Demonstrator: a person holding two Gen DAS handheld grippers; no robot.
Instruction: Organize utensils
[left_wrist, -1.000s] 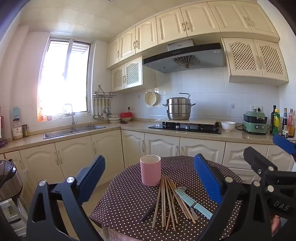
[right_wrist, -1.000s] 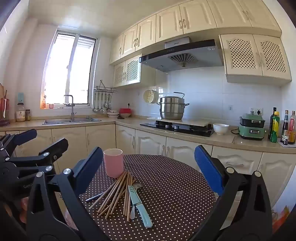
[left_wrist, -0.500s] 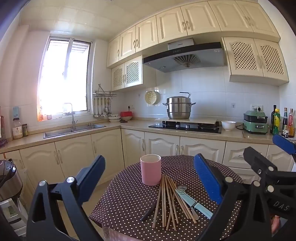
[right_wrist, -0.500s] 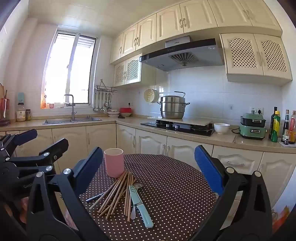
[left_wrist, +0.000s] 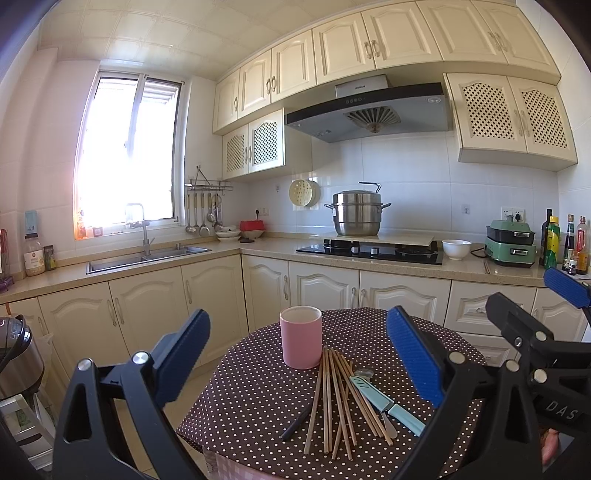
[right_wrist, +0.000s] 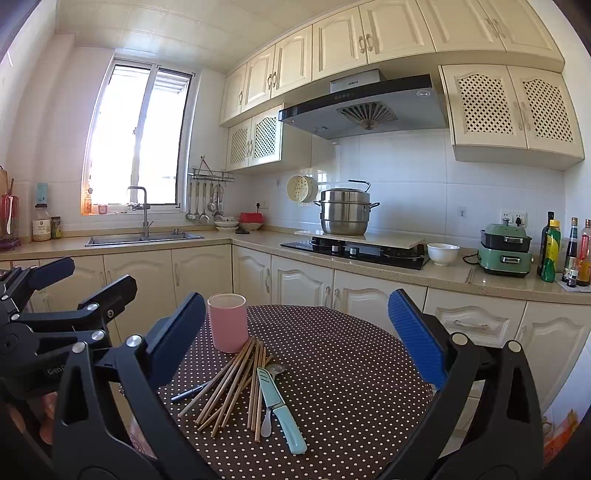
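Both jaws wide, chopsticks (left_wrist: 334, 398) on table (left_wrist: 251, 402) ahead, between them.

A pink cylindrical cup (left_wrist: 300, 342) stands upright and empty-looking on a round table (left_wrist: 251, 398) covered in a brown, white-dotted cloth. Just in front of the cup lies a loose fan of wooden chopsticks (left_wrist: 332, 398), their far ends nearly touching its base. To the right of the cup's pile, a teal-handled knife (left_wrist: 384, 400) lies across a metal spoon (left_wrist: 364, 374). A dark pen-like stick (left_wrist: 295, 422) lies left of the chopsticks.
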